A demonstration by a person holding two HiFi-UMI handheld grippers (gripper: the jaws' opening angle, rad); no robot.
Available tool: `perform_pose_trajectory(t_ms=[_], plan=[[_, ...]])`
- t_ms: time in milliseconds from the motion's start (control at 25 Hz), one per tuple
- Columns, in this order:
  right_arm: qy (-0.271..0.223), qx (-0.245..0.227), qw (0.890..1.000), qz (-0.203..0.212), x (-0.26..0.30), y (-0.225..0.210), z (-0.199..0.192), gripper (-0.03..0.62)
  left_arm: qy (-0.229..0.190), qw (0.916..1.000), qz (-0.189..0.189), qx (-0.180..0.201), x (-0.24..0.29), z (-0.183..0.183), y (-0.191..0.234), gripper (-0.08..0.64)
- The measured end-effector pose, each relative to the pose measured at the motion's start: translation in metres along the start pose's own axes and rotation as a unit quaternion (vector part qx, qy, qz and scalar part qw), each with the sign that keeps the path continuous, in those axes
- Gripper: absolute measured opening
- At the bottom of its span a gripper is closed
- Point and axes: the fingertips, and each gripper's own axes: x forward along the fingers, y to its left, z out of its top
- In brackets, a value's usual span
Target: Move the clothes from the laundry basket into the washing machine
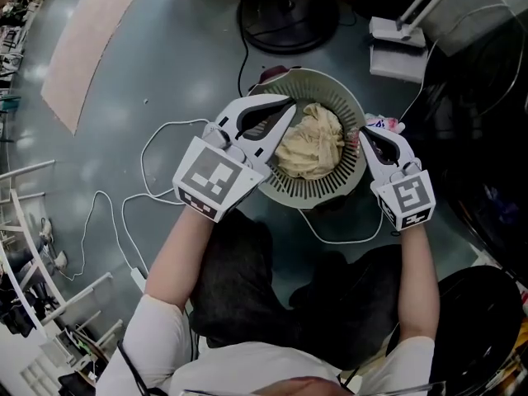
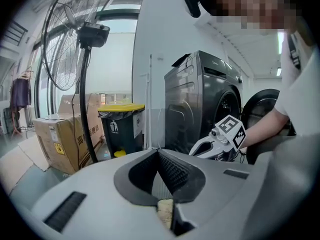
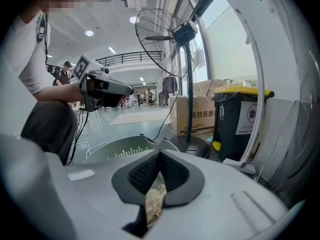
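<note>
Clothes [image 1: 309,143] in laundry basket [image 1: 318,192] on grey floor [image 1: 165,73], near fan base [image 1: 289,11].

Your head view is evenly lit and sharp, with a soft sheen on the floor [image 1: 165,73] and deep shadow at right. Both gripper views bulge toward black corners; the window [image 2: 112,59] burns out white, the ceiling lights [image 3: 89,33] glare, near parts blur.

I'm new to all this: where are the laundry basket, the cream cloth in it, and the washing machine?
laundry basket [image 1: 318,190]: head view, on its slatted near wall.
cream cloth [image 1: 312,143]: head view, on the middle of the bundle.
washing machine [image 2: 200,109]: left gripper view, on its dark grey body.
</note>
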Motion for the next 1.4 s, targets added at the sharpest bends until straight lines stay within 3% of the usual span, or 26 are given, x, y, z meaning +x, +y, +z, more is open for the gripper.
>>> perform_pose_trajectory(t_ms=[200,360,560,840,1040,1240,1400], plan=[[0.023,-0.059,0.998,0.019,0.013,0.002,0.009,0.012,0.004,0.9999,0.014,0.002,-0.005,-0.004,0.008,0.006],[0.045,-0.097,0.992,0.059,0.020,0.006,0.027,0.012,-0.008,0.9999,0.011,-0.002,-0.007,0.005,0.006,0.005],[0.100,-0.162,0.976,0.110,0.024,0.012,0.039,0.021,-0.016,0.9998,0.014,0.000,-0.009,0.009,0.008,0.005],[0.145,-0.193,0.955,0.171,0.045,0.039,0.058,0.042,-0.022,0.9995,0.024,-0.005,-0.021,0.011,0.023,0.006],[0.219,-0.198,0.930,0.217,0.070,0.069,0.011,0.146,-0.023,0.9995,0.022,-0.007,-0.029,0.006,0.028,0.006],[0.267,-0.143,0.928,0.218,0.098,0.081,-0.046,0.307,-0.022,0.9995,0.002,0.022,-0.039,0.003,0.027,0.005],[0.298,-0.122,0.926,0.195,0.122,0.075,-0.088,0.373,-0.015,0.9994,0.002,0.032,-0.045,-0.015,0.036,0.006]])
